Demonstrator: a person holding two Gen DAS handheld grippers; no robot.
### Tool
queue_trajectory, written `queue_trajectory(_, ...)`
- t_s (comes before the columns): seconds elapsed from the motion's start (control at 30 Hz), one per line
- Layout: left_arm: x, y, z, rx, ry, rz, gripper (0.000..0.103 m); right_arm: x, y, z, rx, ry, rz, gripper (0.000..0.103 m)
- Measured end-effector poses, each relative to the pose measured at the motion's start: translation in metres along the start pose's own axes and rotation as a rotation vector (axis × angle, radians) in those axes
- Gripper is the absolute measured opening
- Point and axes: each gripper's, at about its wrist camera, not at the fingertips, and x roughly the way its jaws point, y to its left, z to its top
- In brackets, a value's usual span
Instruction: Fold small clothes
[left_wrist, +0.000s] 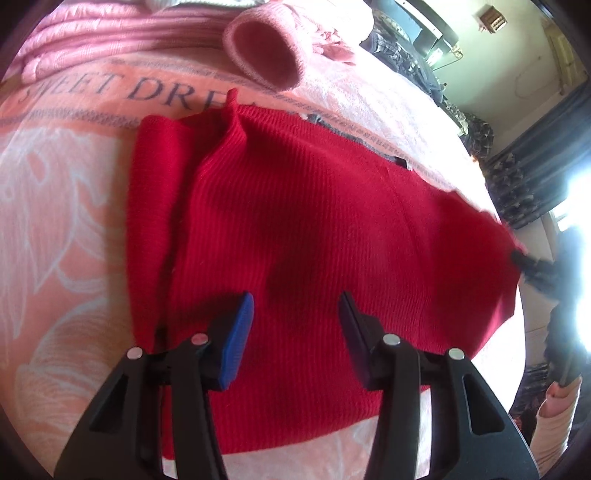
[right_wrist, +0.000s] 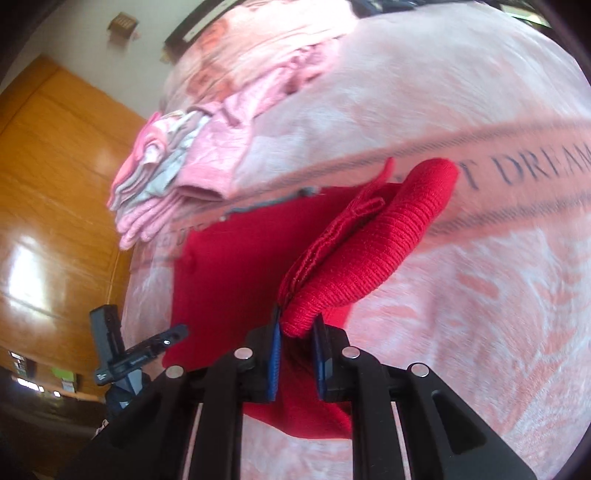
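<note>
a: report the left side first.
b: left gripper (left_wrist: 297, 332) hangs over the red knit garment (left_wrist: 295, 206), its fingers (left_wrist: 240, 332) spread apart and grasping nothing. the cloth below them lies mostly flat.
a: where does the garment sit?
b: on a bed, spread over a pink blanket (left_wrist: 66, 229) printed with a white leaf pattern and dark lettering. a lengthwise fold ridge runs along the garment's left part. a grey strip shows at its far edge.
a: anything beyond it?
b: a pink knit item with an open tubular end (left_wrist: 266, 51) lies on the blanket past the garment, apart from it. in the right wrist view, a stack of pink and grey clothes (right_wrist: 166, 177) sits at the bed's far left edge.
a: and the right side?
b: right gripper (right_wrist: 297, 332) is clenched on a bunched, rolled end of the red garment, the knit pinched between both fingers (right_wrist: 275, 354) and raised off the flat portion. the left gripper shows at the left of that view, near the garment's edge; contact cannot be told.
</note>
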Motion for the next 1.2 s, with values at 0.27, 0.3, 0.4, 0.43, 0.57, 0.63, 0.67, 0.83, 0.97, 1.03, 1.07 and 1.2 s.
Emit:
queue_trajectory(0.27,-0.003,0.020,-0.001,-0.028,0.003,-0.040,0.045,0.083,0.099,-0.003,-0.188,0.140,0.001,0.015)
queue_trajectory(0.3,-0.003,0.021,-0.001,-0.031,0.004,-0.044,0.045,0.096,0.106,-0.006,-0.202,0.171,-0.008,0.016)
queue_trajectory(0.4,-0.002,0.021,0.000,-0.030,0.009,-0.044,0.044,0.121,0.120,-0.019,-0.257,0.233,-0.036,0.027)
queue_trajectory(0.43,-0.001,0.021,0.000,-0.028,0.011,-0.042,0.044,0.120,0.124,-0.023,-0.271,0.231,-0.023,0.035)
queue_trajectory(0.57,0.000,0.022,0.003,-0.031,0.023,-0.044,0.044,0.086,0.128,-0.025,-0.314,0.171,0.023,0.045)
queue_trajectory(0.63,-0.002,0.023,0.002,-0.043,0.026,-0.049,0.044,0.063,0.125,-0.023,-0.324,0.130,0.022,0.051)
queue_trajectory(0.67,-0.004,0.023,0.003,-0.053,0.027,-0.051,0.044,0.053,0.123,-0.023,-0.332,0.109,0.011,0.054)
queue_trajectory(0.83,-0.024,0.016,0.005,-0.077,-0.004,-0.100,0.044,0.033,0.107,-0.033,-0.403,0.091,-0.060,0.073)
queue_trajectory(0.97,-0.033,0.005,0.010,-0.103,0.009,-0.177,0.047,0.049,0.107,-0.045,-0.485,0.133,-0.085,0.075)
queue_trajectory(1.03,-0.031,0.000,0.012,-0.123,0.032,-0.216,0.047,0.060,0.106,-0.051,-0.518,0.147,-0.088,0.075)
queue_trajectory(1.07,-0.029,-0.002,0.013,-0.133,0.043,-0.231,0.048,0.066,0.107,-0.052,-0.524,0.150,-0.085,0.075)
queue_trajectory(1.2,-0.013,-0.009,0.016,-0.170,0.089,-0.274,0.049,0.080,0.095,-0.057,-0.511,0.171,-0.051,0.040)
